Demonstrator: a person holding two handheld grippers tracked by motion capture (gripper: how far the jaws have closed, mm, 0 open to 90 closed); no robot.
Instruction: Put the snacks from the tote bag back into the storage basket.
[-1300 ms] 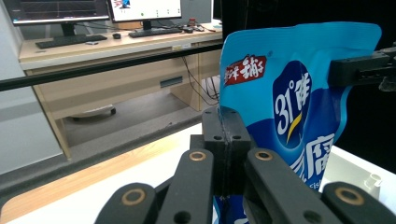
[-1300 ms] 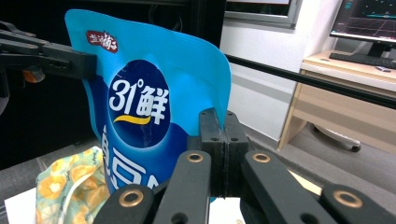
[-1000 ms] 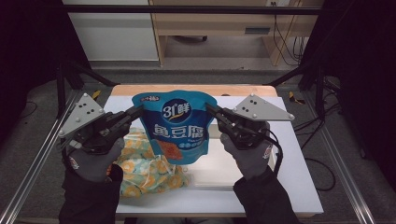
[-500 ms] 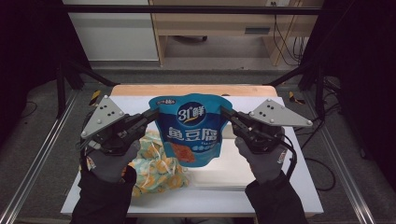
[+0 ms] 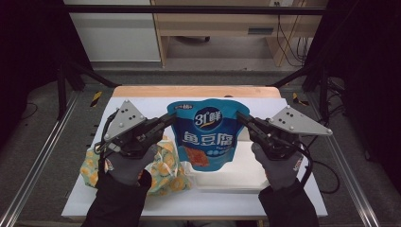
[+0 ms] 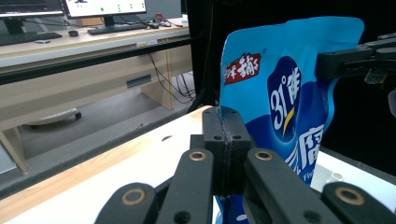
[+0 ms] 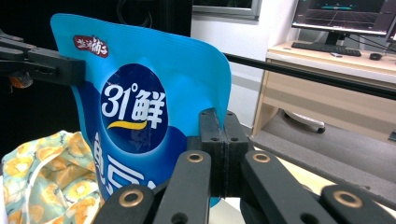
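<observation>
A blue snack pouch (image 5: 208, 137) with white lettering hangs upright between my two grippers, above the table. My left gripper (image 5: 171, 117) is shut on the pouch's upper left edge, and my right gripper (image 5: 241, 117) is shut on its upper right edge. In the left gripper view the closed left gripper (image 6: 225, 135) pinches the pouch (image 6: 289, 102) at its side seam, with the right gripper (image 6: 350, 58) clamped on the far edge. In the right gripper view the right gripper (image 7: 218, 135) bites the pouch (image 7: 140, 112), and the left gripper (image 7: 51, 65) holds the opposite edge.
A floral cloth bag (image 5: 165, 165) lies crumpled on the white table (image 5: 142, 101) under my left hand. A shallow white tray (image 5: 236, 175) sits below the pouch. A wooden strip (image 5: 198, 91) runs along the table's far edge, and metal frame rails flank both sides.
Both hands have carried the pouch to the right and a little lower in the high view, still gripping its two edges. The floral bag stays where it was.
</observation>
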